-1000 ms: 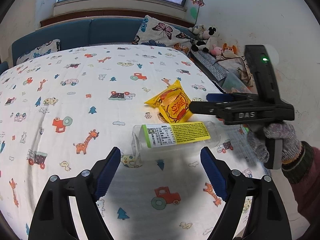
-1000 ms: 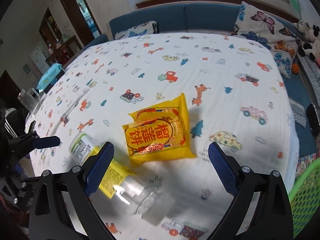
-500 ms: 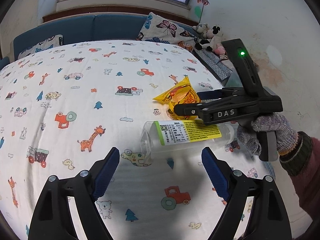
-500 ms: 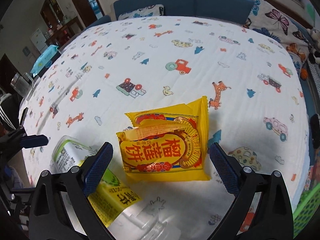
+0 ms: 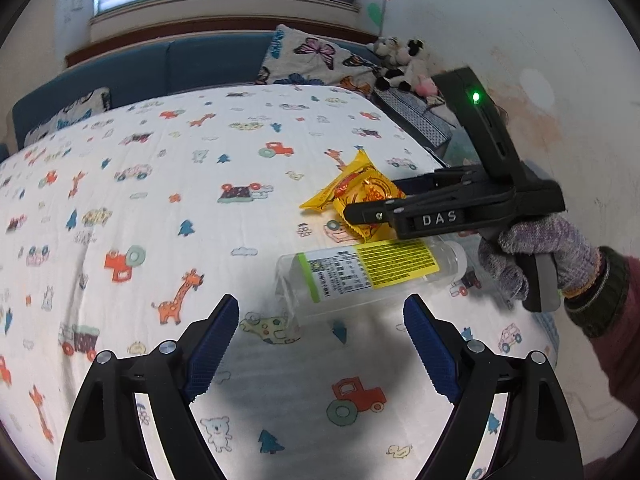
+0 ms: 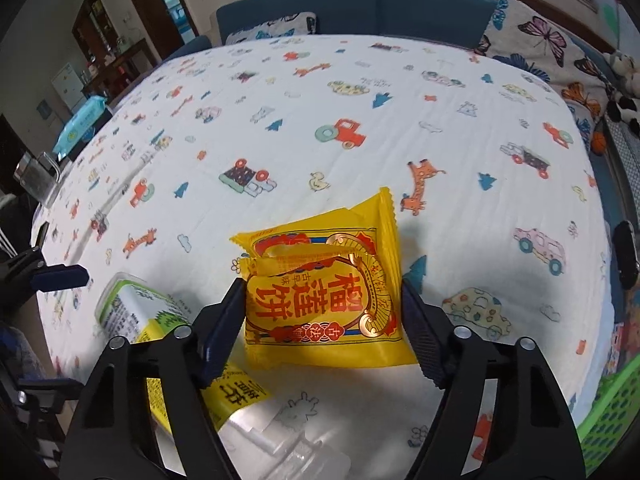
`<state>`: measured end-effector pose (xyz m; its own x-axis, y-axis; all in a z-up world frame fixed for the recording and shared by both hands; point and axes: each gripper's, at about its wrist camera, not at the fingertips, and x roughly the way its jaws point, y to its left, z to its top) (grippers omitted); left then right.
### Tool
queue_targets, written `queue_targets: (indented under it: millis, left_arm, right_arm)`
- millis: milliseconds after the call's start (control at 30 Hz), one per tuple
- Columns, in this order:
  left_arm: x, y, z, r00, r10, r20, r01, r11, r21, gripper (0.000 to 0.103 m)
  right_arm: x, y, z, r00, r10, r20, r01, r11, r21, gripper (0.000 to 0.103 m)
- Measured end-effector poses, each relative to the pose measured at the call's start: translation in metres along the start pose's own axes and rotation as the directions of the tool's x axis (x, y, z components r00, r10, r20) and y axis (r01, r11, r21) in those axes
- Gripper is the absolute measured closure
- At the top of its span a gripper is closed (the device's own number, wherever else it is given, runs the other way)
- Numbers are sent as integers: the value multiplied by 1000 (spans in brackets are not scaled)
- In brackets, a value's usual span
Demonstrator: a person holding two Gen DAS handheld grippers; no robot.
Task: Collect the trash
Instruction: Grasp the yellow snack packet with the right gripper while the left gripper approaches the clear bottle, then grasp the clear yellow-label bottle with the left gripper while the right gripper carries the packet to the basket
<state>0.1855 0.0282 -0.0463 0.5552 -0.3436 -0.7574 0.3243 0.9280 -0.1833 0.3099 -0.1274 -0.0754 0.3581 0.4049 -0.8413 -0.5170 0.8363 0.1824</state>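
Right gripper (image 6: pixel 322 320) is spread, its fingers either side of the yellow snack wrapper (image 6: pixel 324 292) lying on the tablecloth (image 6: pixel 360 100). Close low and square; the film looks slippery. Left gripper (image 5: pixel 320 340) is spread, short of the plastic bottle (image 5: pixel 360 276).

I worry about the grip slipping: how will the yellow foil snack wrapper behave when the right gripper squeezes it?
The yellow foil snack wrapper looks torn open and crumpled, so it will probably fold or crush rather than resist. Its glossy film may slide against the pads of the right gripper, whose open jaws flank it. It appears near-empty, so likely very light.
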Motion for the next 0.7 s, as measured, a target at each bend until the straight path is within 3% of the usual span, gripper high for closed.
queue_targets:
  millis: [200,400,533,600,700]
  left_arm:
    - [6,-14,8,1000,-3,-15,5,996,91,22]
    - [21,-31,22,998,-24,-49,34,974,223,22]
    - [33,-44,29,991,-72,-114,107,934,340,19]
    - [38,-50,31,991,-54,-124,99,911,399,19]
    - [45,-55,34,980,-82,-179,156,878,453,19]
  right_arm:
    - [-20,-10,-4,999,-1,41,-1,999,38,31]
    - [-56,-29,-19,995,-12,104,1,994,106,31]
    - [-76,-43,-31,992,-20,128,0,988,156,31]
    - [-87,-50,-40,990,-39,135,15,984,175,31]
    - [-99,-59,-52,988,-48,143,18,978,208,31]
